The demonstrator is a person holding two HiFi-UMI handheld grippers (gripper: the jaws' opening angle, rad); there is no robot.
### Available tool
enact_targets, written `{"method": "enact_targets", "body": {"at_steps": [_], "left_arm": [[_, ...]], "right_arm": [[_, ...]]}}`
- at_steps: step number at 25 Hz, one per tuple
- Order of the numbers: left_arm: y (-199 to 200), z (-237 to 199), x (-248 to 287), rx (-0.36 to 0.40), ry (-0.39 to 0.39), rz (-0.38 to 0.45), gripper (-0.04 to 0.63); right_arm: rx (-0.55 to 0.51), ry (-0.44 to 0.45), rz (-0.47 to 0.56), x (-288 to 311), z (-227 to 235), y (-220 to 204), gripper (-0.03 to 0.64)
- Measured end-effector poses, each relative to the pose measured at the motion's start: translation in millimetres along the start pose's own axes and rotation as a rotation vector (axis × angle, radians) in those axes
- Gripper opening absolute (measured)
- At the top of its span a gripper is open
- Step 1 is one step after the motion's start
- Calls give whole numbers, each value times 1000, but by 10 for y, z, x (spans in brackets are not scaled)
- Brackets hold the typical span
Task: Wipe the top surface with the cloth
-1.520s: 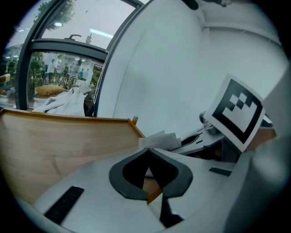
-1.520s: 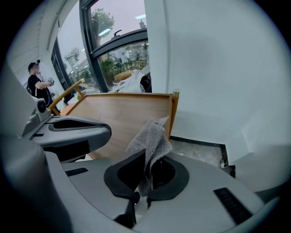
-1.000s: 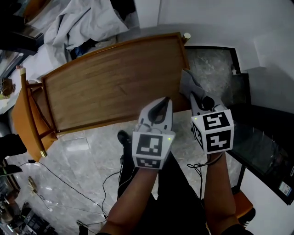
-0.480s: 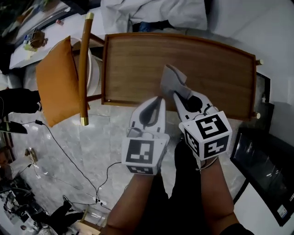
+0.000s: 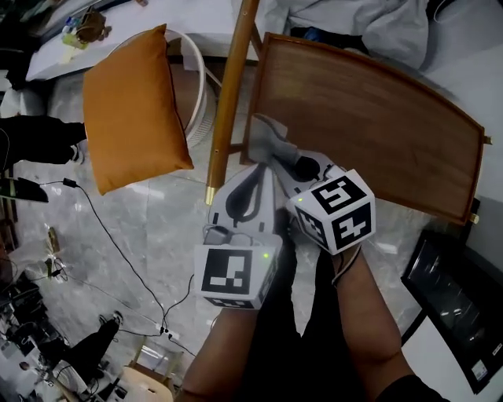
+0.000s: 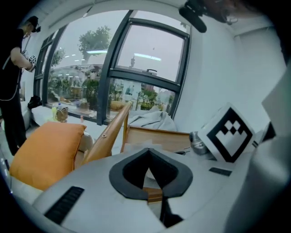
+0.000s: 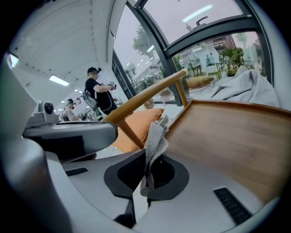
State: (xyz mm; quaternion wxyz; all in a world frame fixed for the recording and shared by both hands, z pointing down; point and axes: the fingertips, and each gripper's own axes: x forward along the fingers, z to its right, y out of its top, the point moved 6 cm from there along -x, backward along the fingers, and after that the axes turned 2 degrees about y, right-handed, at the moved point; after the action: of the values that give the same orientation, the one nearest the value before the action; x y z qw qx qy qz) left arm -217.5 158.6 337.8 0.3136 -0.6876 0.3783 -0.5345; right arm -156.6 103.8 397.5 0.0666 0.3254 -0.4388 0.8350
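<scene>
The right gripper [image 7: 146, 160] has its jaws pinched tight on the cloth [image 7: 155, 144], a grey woven rag. A short end hangs below the jaws and the rest stands up crumpled above them. From above, the cloth sits at the near left corner of the table [image 5: 369, 118], just over its raised rim; I can't tell whether it touches the wood.

The left gripper [image 6: 148, 154] is close alongside, on the right one's left. Its jaws are pressed together at the tips with nothing between them. It points the same way, toward the table's edge, and hangs over the floor [image 5: 149, 235] rather than the tabletop. The person's bare forearms run back from both marker cubes toward the bottom of the head view.

The table is brown wood with a low lip all round, and its top is bare. Just left of it stands a chair [image 5: 228, 102] with a pale wooden rail, and an orange cushion [image 5: 130, 110] rests on it. Past the table's far side lies a heap of pale sheets [image 5: 377, 23]. Thin cables [image 5: 118, 251] trail across the marbled floor on the left.

Further off, tall dark-framed windows [image 6: 136, 59] line the wall. A person in black [image 7: 97, 95] with a cap stands near them.
</scene>
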Motion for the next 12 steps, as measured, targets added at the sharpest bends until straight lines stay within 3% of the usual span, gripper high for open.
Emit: {"method": "enact_targets", "body": {"at_steps": [3,12], "left_arm": [[-61,-17,-9,-11,-18,-9,11],[-204,119,106,-25,-32,-33,11]], "right_arm": [[26,20,-45,157,-38,-43,29],[35,-87,-117,-94,219,-257,29]]}}
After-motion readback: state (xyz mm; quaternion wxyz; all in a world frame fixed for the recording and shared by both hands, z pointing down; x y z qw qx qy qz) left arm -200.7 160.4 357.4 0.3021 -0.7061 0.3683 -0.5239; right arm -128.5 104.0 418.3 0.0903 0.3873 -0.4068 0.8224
